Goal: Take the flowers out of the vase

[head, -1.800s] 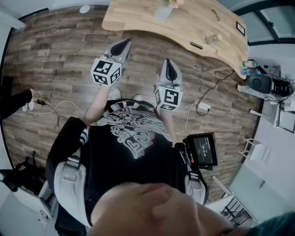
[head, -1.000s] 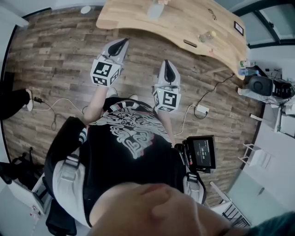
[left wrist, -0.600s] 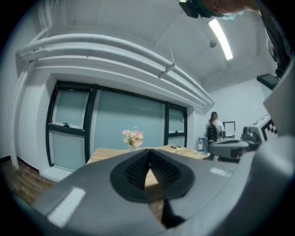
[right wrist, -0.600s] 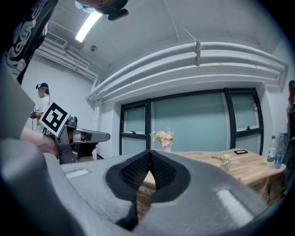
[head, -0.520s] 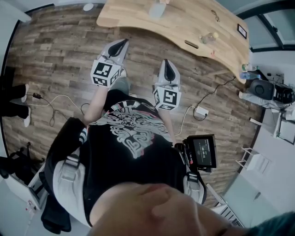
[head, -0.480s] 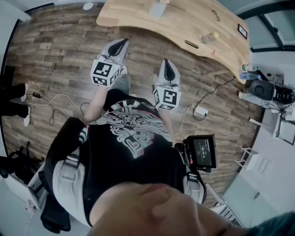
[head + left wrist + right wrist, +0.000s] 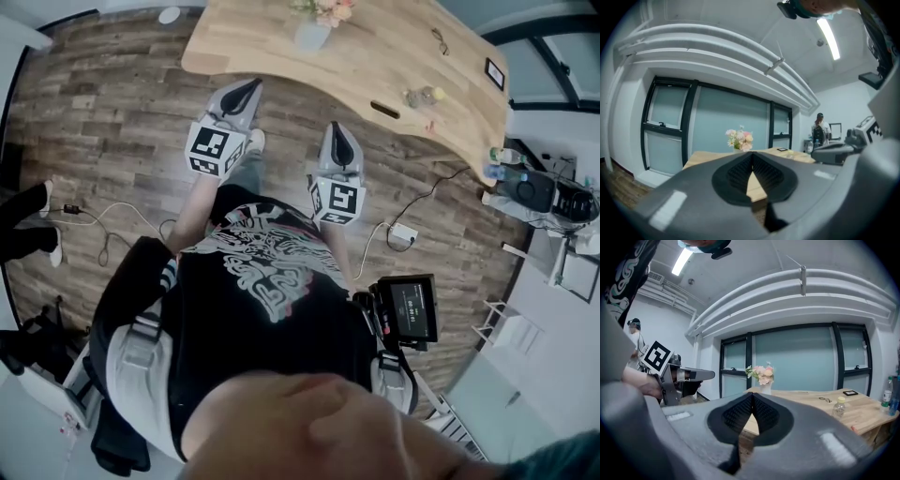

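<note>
Plainly, flowers (image 7: 760, 372) stand upright in the vase (image 7: 765, 389).

Your flowers (image 7: 323, 9) are pale pink and cream, the small vase (image 7: 311, 36) white, the wooden table (image 7: 394, 42) light tan, the plank floor (image 7: 112, 112) mottled brown, your black T-shirt (image 7: 272, 319) swirled white and pink.

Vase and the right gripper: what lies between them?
Between right gripper and vase, only wood floor and bare table, in head view.
</note>
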Available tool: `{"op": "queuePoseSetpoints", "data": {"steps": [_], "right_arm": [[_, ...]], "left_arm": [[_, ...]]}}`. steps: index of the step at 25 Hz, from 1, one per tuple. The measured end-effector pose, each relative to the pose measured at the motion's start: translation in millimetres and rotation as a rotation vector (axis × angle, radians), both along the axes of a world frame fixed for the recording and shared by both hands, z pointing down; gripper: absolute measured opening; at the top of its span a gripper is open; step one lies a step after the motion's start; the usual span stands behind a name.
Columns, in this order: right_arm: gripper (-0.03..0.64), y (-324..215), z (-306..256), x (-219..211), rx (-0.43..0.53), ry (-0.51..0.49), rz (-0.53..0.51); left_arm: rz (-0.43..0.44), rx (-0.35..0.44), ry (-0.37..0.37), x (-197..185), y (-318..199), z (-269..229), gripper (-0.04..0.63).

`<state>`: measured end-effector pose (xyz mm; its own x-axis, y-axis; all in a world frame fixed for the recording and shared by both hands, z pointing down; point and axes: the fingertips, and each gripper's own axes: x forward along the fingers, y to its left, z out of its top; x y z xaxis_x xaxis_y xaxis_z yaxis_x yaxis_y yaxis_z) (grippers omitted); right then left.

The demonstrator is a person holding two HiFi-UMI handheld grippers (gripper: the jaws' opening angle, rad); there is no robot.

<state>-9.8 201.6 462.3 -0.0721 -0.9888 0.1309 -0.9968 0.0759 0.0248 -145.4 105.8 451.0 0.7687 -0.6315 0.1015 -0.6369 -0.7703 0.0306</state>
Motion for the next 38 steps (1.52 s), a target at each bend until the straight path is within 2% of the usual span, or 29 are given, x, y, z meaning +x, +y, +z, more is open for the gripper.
{"op": "queuePoseSetpoints", "data": {"steps": [6, 14, 16, 19, 23, 27, 31, 34, 38], "right_arm": [[-0.002, -80, -5, 11, -0.012, 0.009, -0.017], [-0.002, -188, -5, 37, -0.014, -0.003, 0.018], [-0.002, -205, -1, 42, -0.012, -0.009, 0.029], [-0.002, -222, 6, 49, -0.013, -0.018, 0.041], [-0.002, -227, 12, 54, -0.032, -0.02, 0.053], [-0.002, -245, 10, 65, -0.027, -0.021, 0.03], [-0.001, -262, 3, 83, -0.02, -0.01, -0.002], [-0.001, -278, -8, 109, 0.014, -0.009, -0.021], [0.0, -305, 3, 176, 0.012, -0.052, -0.029]], "left_arm": [[0.111, 0.082, 0.01, 35, -71, -19, -0.011], [0.188, 0.091, -0.013, 60, -167, -17, -0.011], [0.2, 0.082, 0.015, 62, -183, -18, -0.011], [0.207, 0.025, 0.127, 65, -197, -28, -0.011], [0.235, 0.036, 0.136, 65, -201, -27, -0.011], [0.19, 0.048, 0.128, 63, -222, -24, -0.011], [0.138, 0.04, 0.008, 75, -240, -16, -0.011], [0.109, 0.031, 0.051, 84, -252, -25, -0.011], [0.062, 0.049, 0.06, 122, -278, -17, -0.011]]}}
